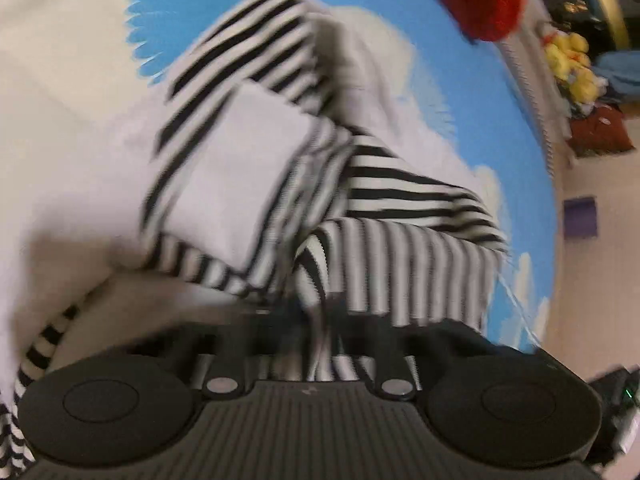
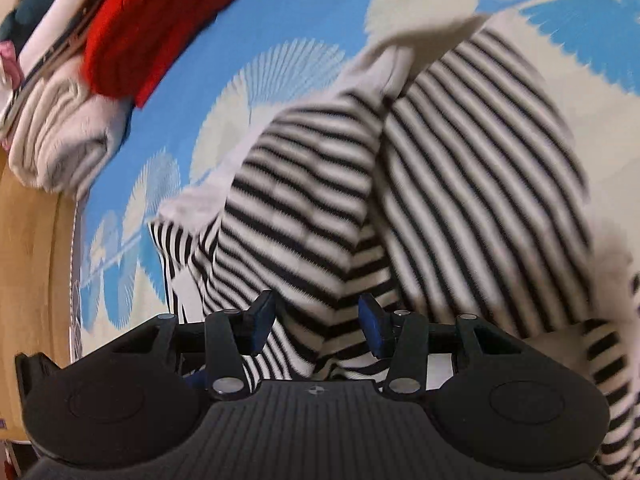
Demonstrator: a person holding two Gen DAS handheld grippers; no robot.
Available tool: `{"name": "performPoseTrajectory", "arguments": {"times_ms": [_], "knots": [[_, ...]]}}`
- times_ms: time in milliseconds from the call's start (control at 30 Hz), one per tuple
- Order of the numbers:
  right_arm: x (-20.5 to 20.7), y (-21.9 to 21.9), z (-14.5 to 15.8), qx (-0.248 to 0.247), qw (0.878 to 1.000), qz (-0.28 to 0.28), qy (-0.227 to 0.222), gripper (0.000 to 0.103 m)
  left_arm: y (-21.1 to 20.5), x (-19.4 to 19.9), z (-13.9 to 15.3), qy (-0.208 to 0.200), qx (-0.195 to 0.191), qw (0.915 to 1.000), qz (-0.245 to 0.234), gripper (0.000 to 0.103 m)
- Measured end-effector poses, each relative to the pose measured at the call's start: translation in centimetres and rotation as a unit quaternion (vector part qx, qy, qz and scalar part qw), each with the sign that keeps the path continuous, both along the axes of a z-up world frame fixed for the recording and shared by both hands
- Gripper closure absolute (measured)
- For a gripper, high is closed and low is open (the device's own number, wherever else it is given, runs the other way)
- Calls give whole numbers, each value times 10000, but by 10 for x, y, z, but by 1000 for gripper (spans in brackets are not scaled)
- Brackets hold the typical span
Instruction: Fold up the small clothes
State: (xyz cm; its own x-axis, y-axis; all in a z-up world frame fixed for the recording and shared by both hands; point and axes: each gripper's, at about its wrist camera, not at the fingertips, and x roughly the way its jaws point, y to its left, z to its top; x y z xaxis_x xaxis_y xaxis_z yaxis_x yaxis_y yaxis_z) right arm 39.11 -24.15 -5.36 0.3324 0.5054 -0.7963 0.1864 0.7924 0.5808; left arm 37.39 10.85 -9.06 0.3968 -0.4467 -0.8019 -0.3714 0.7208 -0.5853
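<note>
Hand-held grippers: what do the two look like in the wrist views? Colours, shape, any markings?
Both are matte black. The right hand-held gripper has a ribbed central body with a small round crosshair mark, two rounded side housings bearing circular discs, silver pivot pins, and linkage arms ending in fingers with blue pads. The left hand-held gripper has the same ribbed body, housings and pins; its fingertips are blurred. No cables or sleeves show.

You're not getting any readable text, labels, brands or numbers in either wrist view; both frames are showing too much blur.
</note>
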Motion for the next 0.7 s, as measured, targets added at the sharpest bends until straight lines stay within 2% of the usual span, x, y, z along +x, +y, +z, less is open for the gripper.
{"name": "performPoseTrajectory", "arguments": {"times_ms": [67,100,133,200,267,300,333,367,400,433,467,500,567,600,633,700], "knots": [[-1,-3,2,133,9996,-247,-49,100,-6,-1,31,-774,4,9968,-215,99],[-2,-10,7,306,9984,-455,-140,100,-9,-3,51,-1291,-60,9911,-336,99],[-4,-22,17,701,9938,-758,-402,100,-12,-6,71,-1828,-146,9819,-481,99],[-9,-46,43,1328,9792,-1084,-1089,100,-20,-15,107,-2944,-333,9513,-847,99],[-16,-68,62,1720,9637,-1259,-1608,100,-32,-30,130,-3743,-499,9139,-1489,99],[-20,-82,65,1941,9568,-1333,-1708,100,-42,-35,134,-3864,-552,9008,-1901,98],[-23,-95,61,2117,9534,-1401,-1630,100,-54,-36,131,-3750,-596,8937,-2389,96],[-25,-103,56,2034,9588,-1396,-1411,100,-70,-34,121,-3307,-541,8927,-3015,92],[-25,-108,49,1690,9710,-1302,-1076,100,-84,-33,107,-2853,-325,8939,-3442,85],[-25,-109,38,966,9875,-1088,-608,100,-94,-34,91,-2433,71,8966,-3700,84],[-26,-109,28,328,9950,-912,-251,99,-97,-33,73,-2113,467,9025,-3724,84],[-28,-111,17,-285,9961,-835,41,96,-95,-29,61,-1866,570,9127,-3591,83],[-31,-117,11,-638,9933,-944,190,94,-77,-13,42,-1412,329,9452,-2927,78],[-33,-122,14,-626,9928,-1016,122,94,-66,-6,36,-1311,201,9601,-2463,71],[-33,-124,19,-591,9925,-1074,-8,94,-56,-1,30,-1208,120,9717,-2026,69],[-35,-129,27,-615,9918,-1101,-191,84,-43,6,11,-830,-2,9877,-1322,69]]}}
